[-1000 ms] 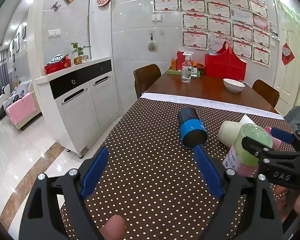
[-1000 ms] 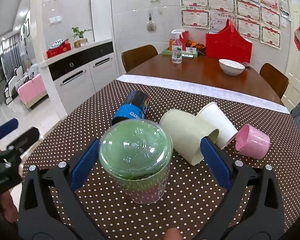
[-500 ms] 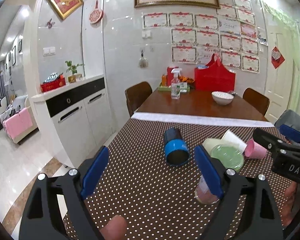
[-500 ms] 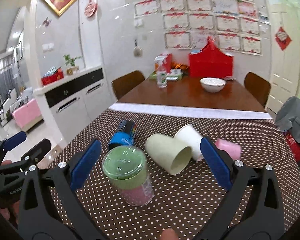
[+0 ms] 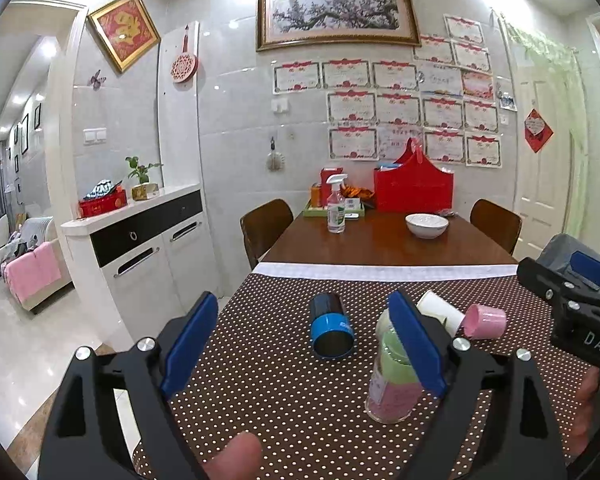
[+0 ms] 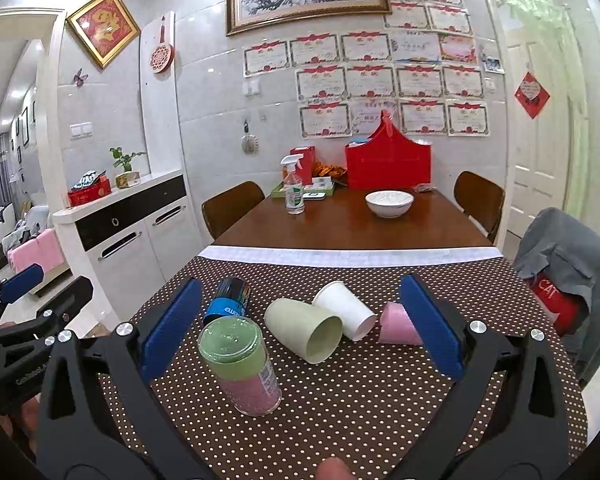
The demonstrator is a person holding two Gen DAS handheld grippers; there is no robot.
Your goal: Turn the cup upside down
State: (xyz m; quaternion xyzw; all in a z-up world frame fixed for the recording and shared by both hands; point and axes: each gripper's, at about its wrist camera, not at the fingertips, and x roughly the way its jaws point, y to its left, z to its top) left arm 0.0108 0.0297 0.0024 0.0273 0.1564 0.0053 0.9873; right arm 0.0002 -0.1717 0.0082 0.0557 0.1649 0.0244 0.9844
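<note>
Task cup: the clear cup (image 6: pixel 242 364) with green and pink inside stood on the dotted cloth (image 6: pixel 360 408), flat bottom up and mouth down. It looked already flipped.
Where it was: in the right wrist view it sat at about 7 o'clock from the middle, a bit left of the gap between the fingers, touching neither one.
Right gripper (image 6: pixel 300 328): its two blue fingers were spread wide and held nothing.
Left gripper (image 5: pixel 304 344): its fingers were spread wide too and held nothing. In its view the clear cup showed at 4 o'clock, partly hidden behind the right-hand finger.
Blue can (image 6: pixel 230 300): it lay on its side at 11 o'clock from the clear cup.
Pale green cup (image 6: pixel 302 334): it lay on its side at 2 o'clock from the clear cup, mouth facing the camera.
White cup (image 6: pixel 346 312): it lay on its side, touching the pale green cup.
Pink cup (image 5: pixel 484 322): it lay on its side at 3 o'clock from the white cup.
Done: one cup looked turned over and let go.
Left: if the other cups count, four things were lying down and none was mouth down yet.
</note>
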